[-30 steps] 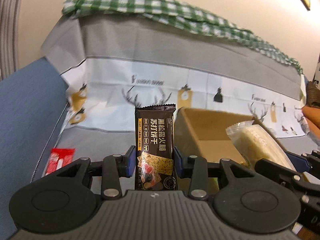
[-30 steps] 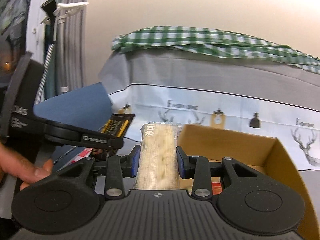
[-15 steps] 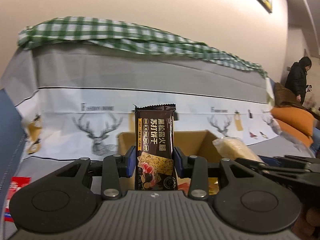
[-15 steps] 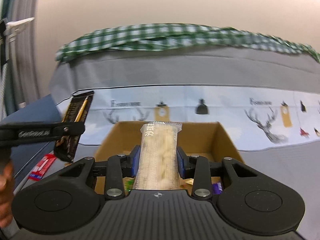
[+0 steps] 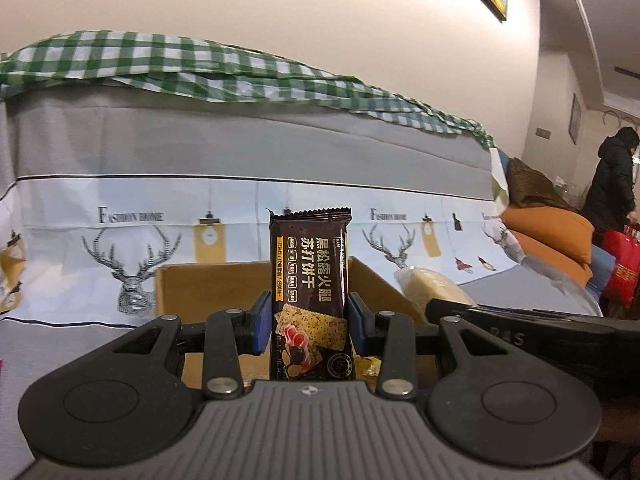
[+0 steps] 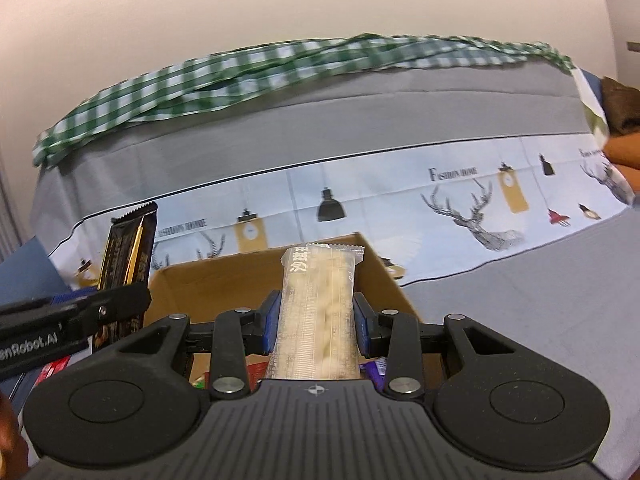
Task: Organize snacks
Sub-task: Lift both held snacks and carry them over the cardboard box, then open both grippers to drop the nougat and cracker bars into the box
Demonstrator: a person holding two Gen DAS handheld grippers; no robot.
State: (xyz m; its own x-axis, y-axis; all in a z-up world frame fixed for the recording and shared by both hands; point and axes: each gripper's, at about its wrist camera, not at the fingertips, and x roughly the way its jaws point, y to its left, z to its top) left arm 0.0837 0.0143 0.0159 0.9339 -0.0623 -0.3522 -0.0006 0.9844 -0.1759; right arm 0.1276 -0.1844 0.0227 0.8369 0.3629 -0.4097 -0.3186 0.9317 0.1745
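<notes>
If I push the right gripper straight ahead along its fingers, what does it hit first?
Probably the cardboard box: the right gripper, shut on the pale snack bar, points slightly down over the open top toward the box's far wall. Depth is unclear, so the bar's tip might clear the rim and meet the deer-print sofa cover instead.

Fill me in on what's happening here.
A person is sorting snacks with a handheld gripper in each hand. The left gripper is shut on a dark cracker packet, the right gripper on a pale clear-wrapped snack bar. Both are held upright in front of an open cardboard box that already has snacks inside.
</notes>
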